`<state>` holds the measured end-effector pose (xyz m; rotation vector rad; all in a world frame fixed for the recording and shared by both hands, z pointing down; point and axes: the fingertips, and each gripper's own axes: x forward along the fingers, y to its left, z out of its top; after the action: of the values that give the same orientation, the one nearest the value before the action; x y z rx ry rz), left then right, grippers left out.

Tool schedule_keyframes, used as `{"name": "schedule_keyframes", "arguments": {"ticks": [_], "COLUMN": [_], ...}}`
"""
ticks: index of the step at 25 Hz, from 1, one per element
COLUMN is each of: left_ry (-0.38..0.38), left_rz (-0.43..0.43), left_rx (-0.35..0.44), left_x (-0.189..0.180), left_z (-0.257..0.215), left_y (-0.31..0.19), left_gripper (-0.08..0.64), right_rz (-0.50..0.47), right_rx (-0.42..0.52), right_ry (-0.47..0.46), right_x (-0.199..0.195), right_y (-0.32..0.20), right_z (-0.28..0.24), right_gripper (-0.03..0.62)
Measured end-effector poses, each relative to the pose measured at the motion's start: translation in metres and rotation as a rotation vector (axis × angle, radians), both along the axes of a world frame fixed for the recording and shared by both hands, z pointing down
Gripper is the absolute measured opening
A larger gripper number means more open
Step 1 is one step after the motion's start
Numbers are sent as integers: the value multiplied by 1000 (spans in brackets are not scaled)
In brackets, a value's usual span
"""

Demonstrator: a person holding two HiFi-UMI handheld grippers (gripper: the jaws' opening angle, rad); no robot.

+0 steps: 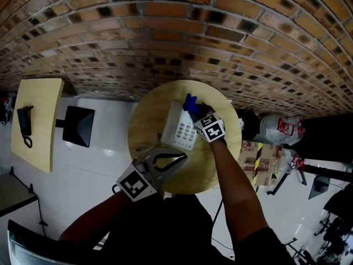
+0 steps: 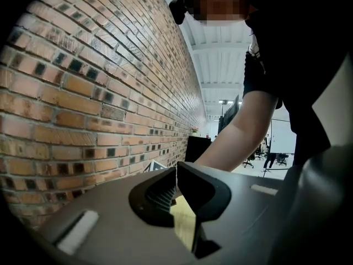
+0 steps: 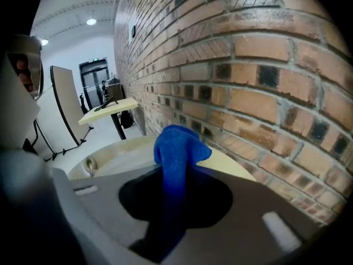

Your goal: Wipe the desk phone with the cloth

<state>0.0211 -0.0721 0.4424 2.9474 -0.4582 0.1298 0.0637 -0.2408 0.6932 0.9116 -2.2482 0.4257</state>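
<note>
- Our right gripper [image 1: 196, 112] was clamped on the blue cloth [image 1: 191, 102] at the far end of the desk phone [image 1: 181, 127].
- Left gripper [image 1: 182, 159] sat closed, empty, on the phone's near side.
- We figured: firm pinch, light strokes.

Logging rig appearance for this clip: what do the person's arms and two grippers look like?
Both the left gripper and right gripper are flat grey tools, each carrying a cube with black-and-white square markers. The left one's fingers are black, one with a ribbed inner face. The arms are bare below short black sleeves.
</note>
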Motion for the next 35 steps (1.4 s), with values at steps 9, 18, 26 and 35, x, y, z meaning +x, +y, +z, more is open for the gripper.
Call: {"name": "schedule_keyframes", "arguments": {"ticks": [9,18,26,35], "left_ry": [21,14,24,40], "left_rz": [-42,-26,-47,-93], "left_rx": [-15,-33,-52,-33], "left_x": [-25,-29,-42,-63], "left_z": [4,10,10,7], "left_y": [-8,-4,1,-9], "left_gripper": [8,8,8,8], "right_rz": [-225,-296,-70,-237], "right_rx": [-73,-183,-23,11], "right_ry": [-14,-92,-149,-26], "right_x": [-46,-81,-43,-106], "right_y": [82,192,55,7], "right_z": [22,43,-14,-22], "right_gripper": [77,77,77,77]}}
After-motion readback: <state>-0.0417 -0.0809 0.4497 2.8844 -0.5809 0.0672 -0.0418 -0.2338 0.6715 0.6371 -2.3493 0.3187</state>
